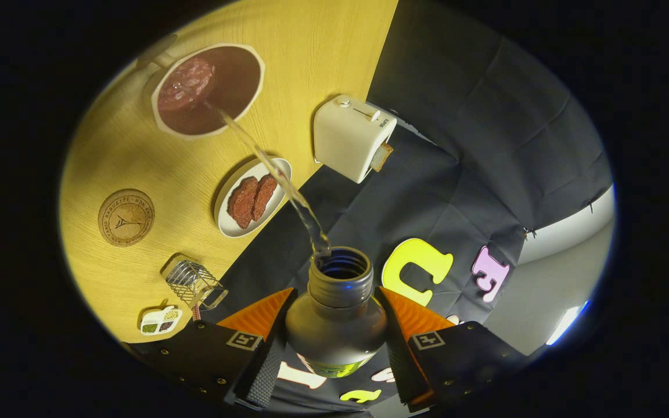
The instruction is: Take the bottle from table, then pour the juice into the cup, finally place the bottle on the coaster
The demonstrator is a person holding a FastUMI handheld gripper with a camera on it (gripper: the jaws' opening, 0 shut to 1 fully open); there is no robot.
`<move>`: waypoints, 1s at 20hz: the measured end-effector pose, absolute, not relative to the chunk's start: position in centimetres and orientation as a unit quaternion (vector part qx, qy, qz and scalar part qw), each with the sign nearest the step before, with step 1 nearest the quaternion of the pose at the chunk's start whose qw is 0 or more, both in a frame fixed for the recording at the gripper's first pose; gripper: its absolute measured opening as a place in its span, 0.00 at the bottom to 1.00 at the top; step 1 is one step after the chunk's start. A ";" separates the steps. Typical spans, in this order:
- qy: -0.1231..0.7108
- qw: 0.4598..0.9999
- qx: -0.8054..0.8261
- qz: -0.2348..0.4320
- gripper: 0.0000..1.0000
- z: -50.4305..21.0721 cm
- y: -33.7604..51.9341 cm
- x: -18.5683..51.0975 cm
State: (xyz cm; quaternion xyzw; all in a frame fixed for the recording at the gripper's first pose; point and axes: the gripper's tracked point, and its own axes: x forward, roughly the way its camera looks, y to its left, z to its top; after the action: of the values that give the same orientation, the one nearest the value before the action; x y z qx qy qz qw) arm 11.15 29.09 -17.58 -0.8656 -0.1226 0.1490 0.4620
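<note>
Orange ribbed fingers (pixel 410 316) clamping grey bottle (pixel 337 325), thin stream, round cup (pixel 208 90) of seemingly dark juice (pixel 186 87)

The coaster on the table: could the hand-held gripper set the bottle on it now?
Probably yes, after pouring. The hand-held gripper grips the bottle, tilted over the cup. The coaster lies bare beside the plate.

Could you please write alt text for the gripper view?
The hand-held gripper clamps a tilted bottle, and a stream of juice arcs from its mouth into a cup on the yellow table. Nearby sit a cork coaster, a plate and a white toaster.
</note>
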 end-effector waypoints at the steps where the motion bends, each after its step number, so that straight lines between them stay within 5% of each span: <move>1: -0.123 0.460 -0.867 0.148 0.78 -17.6 29.0 11.2; 20: -0.109 0.449 -0.870 0.173 0.78 -20.1 30.4 10.7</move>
State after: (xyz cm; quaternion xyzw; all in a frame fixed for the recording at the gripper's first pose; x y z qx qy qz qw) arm 10.65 30.42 -20.12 -0.8697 -0.1086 0.1728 0.4494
